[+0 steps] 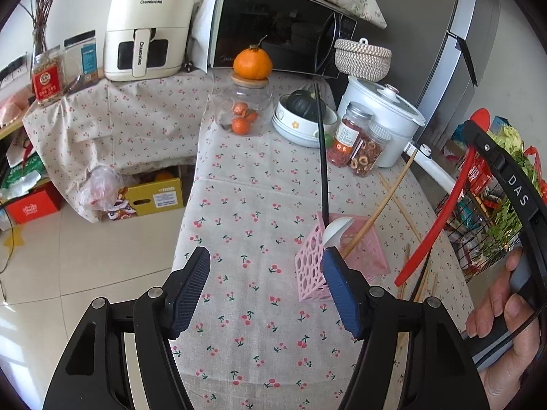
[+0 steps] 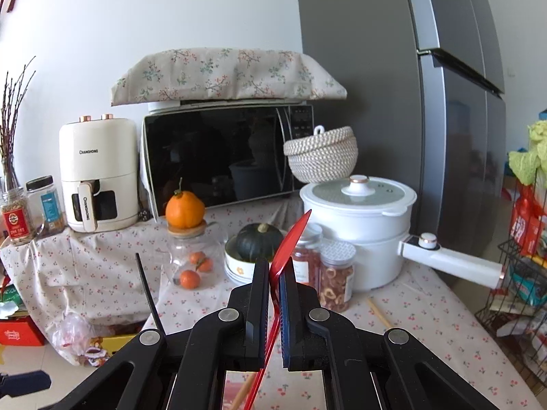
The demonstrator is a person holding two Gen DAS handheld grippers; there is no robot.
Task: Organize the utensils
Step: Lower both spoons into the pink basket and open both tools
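Red spatula (image 2: 289, 239) pinched in our right gripper (image 2: 275, 287), above the table's right edge | pink holder (image 1: 342, 259) mid-table | left gripper (image 1: 263, 287) wide, empty | we lower it handle-first, clear of the black handle (image 1: 321, 150).

Black plastic left gripper (image 1: 266, 288) and right gripper (image 2: 275, 275), blue ribbed pads (image 1: 338, 290), silver pivot screws (frame lettered "DAS").
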